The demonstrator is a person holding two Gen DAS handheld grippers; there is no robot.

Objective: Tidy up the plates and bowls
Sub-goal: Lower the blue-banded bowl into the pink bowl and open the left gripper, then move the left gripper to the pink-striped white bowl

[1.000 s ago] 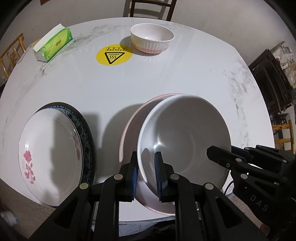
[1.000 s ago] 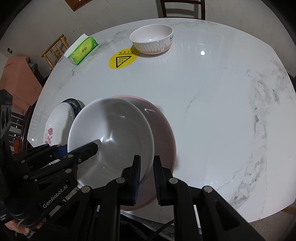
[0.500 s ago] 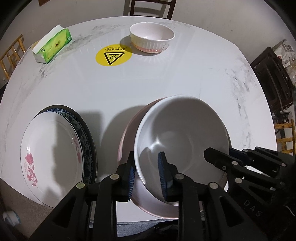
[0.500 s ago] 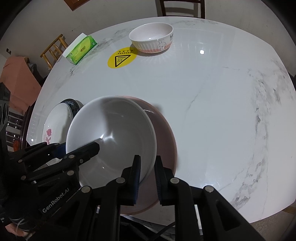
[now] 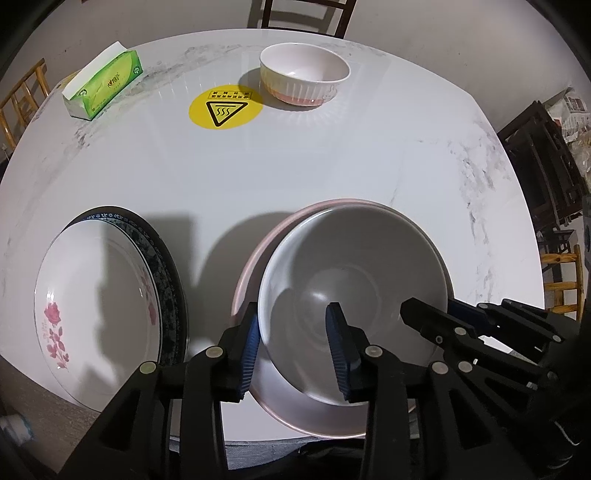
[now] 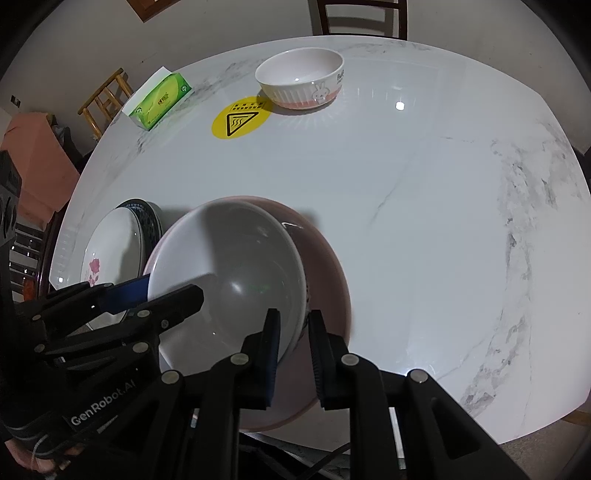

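White marble table (image 5: 332,155), round, seen from both wrist cameras. Large white bowl (image 5: 354,295) sits nested in a wider pink bowl (image 5: 255,254) at about 5 o'clock in the left wrist view, near the table's front edge; the white bowl sits off-centre in the pink one, leaving a crescent of pink rim showing toward 10 o'clock. Left gripper (image 5: 293,345) straddles the white bowl's near rim: jaws have just been opening, one blue pad outside the wall, the other inside the bowl, and the inner pad stands clear of the wall, so the grip is let go. Right gripper (image 6: 293,347) comes in at the rim from the other side; its two pads sit close together with the white bowl's rim between them, and they appear to pinch it. In the left wrist view that gripper shows at 4 o'clock as black fingers reaching to the bowl's edge. Floral plate (image 5: 92,314), white with pink roses, lies on top of a dark blue-patterned plate (image 5: 166,280) at 8 o'clock, just beside the pink bowl, not touching it. Small ribbed bowl (image 5: 304,74) with a pink base stands well apart at 12 o'clock, next to a yellow hot-surface sticker (image 5: 225,109). Green tissue box (image 5: 105,86) at 10 o'clock near the far edge. Chair back (image 5: 306,14) beyond the table.
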